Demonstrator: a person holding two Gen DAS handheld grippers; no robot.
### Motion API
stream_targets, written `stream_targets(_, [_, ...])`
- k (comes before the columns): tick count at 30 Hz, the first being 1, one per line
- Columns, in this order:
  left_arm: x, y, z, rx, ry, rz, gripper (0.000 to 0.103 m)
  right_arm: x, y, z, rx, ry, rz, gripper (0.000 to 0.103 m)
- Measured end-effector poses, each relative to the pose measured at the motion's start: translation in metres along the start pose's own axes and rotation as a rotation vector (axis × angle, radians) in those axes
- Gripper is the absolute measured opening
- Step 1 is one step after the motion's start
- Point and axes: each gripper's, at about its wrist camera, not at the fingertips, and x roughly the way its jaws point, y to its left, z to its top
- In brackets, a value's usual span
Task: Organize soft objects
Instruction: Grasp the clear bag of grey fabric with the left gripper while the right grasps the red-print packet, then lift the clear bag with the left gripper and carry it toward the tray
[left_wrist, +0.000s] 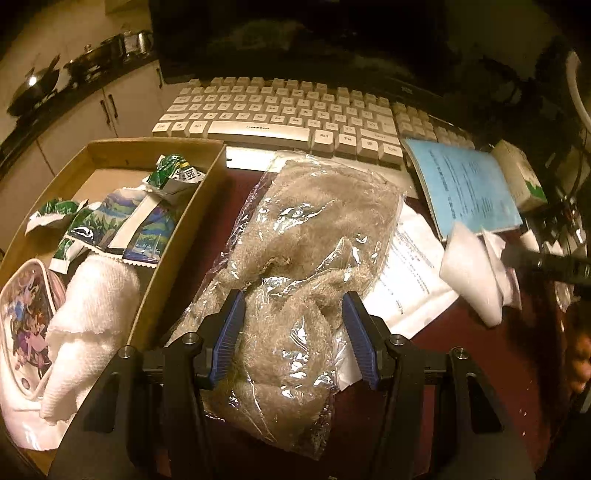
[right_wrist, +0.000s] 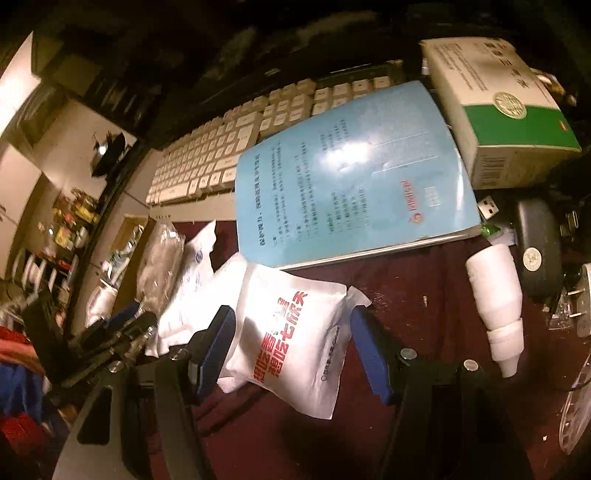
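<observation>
Left gripper (left_wrist: 291, 332) is down over the bagged plush (left_wrist: 295, 258): grey-brown fuzzy fabric in a crinkled clear plastic bag, lying mid-desk on the dark red desktop (left_wrist: 461, 350), running from the keyboard (left_wrist: 277, 114) back toward the gripper. Blue pads sit either side of its lower part, at a middling gap. Left pad looks to be touching the plastic, right pad right at the bag's edge; can't confirm a real squeeze from this angle.

Cardboard box (left_wrist: 207, 184) sits along the desk's left edge, just beside the plush. Inside: a rolled white towel (left_wrist: 92, 295), printed snack wrappers (left_wrist: 122, 221), and a white pouch with a cartoon print (left_wrist: 22, 325) at the near end.

Right gripper (right_wrist: 291, 347) hangs over a white puffy packet (right_wrist: 295, 332) with red lettering, lying on the desktop just below the blue booklet (right_wrist: 351, 170). Fingers wide, one each side of the packet; right pad clear of it, left pad close to its edge.

More white packets (right_wrist: 192, 295) lie to its left. White plastic bottle (right_wrist: 496, 295) lies on its side toward the desk's right edge, green-and-white carton (right_wrist: 498, 110) past the booklet by the back right.
</observation>
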Motion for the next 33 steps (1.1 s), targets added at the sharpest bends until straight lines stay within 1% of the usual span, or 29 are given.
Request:
stream_targets(1, [-0.001,0.001,0.000,-0.008,-0.007,0.007,0.035,0.001,0.003,-0.001,-0.013,-0.001,-0.014,0.065])
stream_targets(2, [-0.004,0.003,0.000,-0.025,-0.015,0.018,0.026,0.001,0.005,-0.001,-0.028,-0.006,-0.030,0.064])
stream_targets(3, [-0.006,0.005,0.000,-0.048,-0.023,0.019,0.015,0.002,0.009,-0.002,-0.042,-0.010,-0.052,0.059])
stream_targets(4, [-0.009,0.010,-0.001,-0.082,-0.031,0.006,0.013,0.003,0.011,-0.002,-0.060,-0.007,-0.067,0.057])
stream_targets(6, [-0.014,0.015,-0.004,-0.128,-0.038,-0.020,0.009,0.003,0.014,-0.003,-0.083,-0.006,-0.071,0.050])
stream_targets(9, [-0.021,0.013,-0.006,-0.154,-0.046,-0.056,0.007,0.002,0.020,-0.005,-0.113,-0.019,-0.087,0.045])
stream_targets(11, [-0.029,0.007,-0.009,-0.157,-0.036,-0.120,0.007,0.000,0.023,-0.005,-0.131,-0.035,-0.084,0.042])
stream_targets(13, [-0.038,0.002,-0.012,-0.176,-0.027,-0.180,0.007,-0.005,0.024,-0.005,-0.137,-0.066,-0.071,0.041])
stream_targets(16, [-0.051,-0.008,-0.016,-0.193,-0.026,-0.248,0.007,-0.010,0.022,-0.003,-0.126,-0.099,-0.037,0.041])
stream_targets(18, [-0.049,-0.016,-0.019,-0.185,0.027,-0.352,0.007,-0.010,0.023,-0.003,-0.126,-0.104,-0.018,0.041])
stream_targets(19, [-0.045,-0.020,-0.021,-0.170,0.073,-0.432,0.008,-0.010,0.023,-0.003,-0.126,-0.104,-0.009,0.041])
stream_targets(20, [-0.044,-0.022,-0.022,-0.168,0.091,-0.459,0.010,-0.009,0.025,-0.004,-0.129,-0.105,-0.007,0.041])
stream_targets(21, [-0.042,-0.024,-0.023,-0.161,0.111,-0.467,0.013,-0.009,0.026,-0.004,-0.134,-0.108,-0.006,0.041])
stream_targets(22, [-0.043,-0.023,-0.023,-0.162,0.105,-0.458,0.015,-0.009,0.027,-0.004,-0.134,-0.112,-0.003,0.041])
stream_targets(23, [-0.045,-0.022,-0.022,-0.171,0.093,-0.448,0.020,-0.009,0.028,-0.005,-0.132,-0.114,0.002,0.041])
stream_targets(24, [-0.046,-0.020,-0.022,-0.182,0.076,-0.437,0.033,-0.009,0.029,-0.004,-0.132,-0.115,0.007,0.041])
stream_targets(25, [-0.048,-0.019,-0.021,-0.188,0.058,-0.422,0.042,-0.009,0.028,-0.005,-0.132,-0.116,0.007,0.041])
stream_targets(26, [-0.050,-0.019,-0.020,-0.187,0.040,-0.405,0.054,-0.009,0.027,-0.005,-0.132,-0.116,0.003,0.041])
stream_targets(27, [-0.053,-0.020,-0.018,-0.179,0.013,-0.390,0.054,-0.008,0.028,-0.005,-0.132,-0.112,0.002,0.041])
stream_targets(29, [-0.054,-0.025,-0.016,-0.137,-0.005,-0.368,0.054,-0.007,0.028,-0.005,-0.129,-0.107,-0.003,0.041])
stream_targets(32, [-0.039,-0.038,-0.012,-0.043,-0.010,-0.301,0.054,-0.007,0.028,-0.006,-0.124,-0.106,-0.003,0.041])
stream_targets(33, [-0.034,-0.041,-0.012,-0.025,0.000,-0.278,0.054,-0.007,0.028,-0.006,-0.124,-0.107,-0.003,0.041])
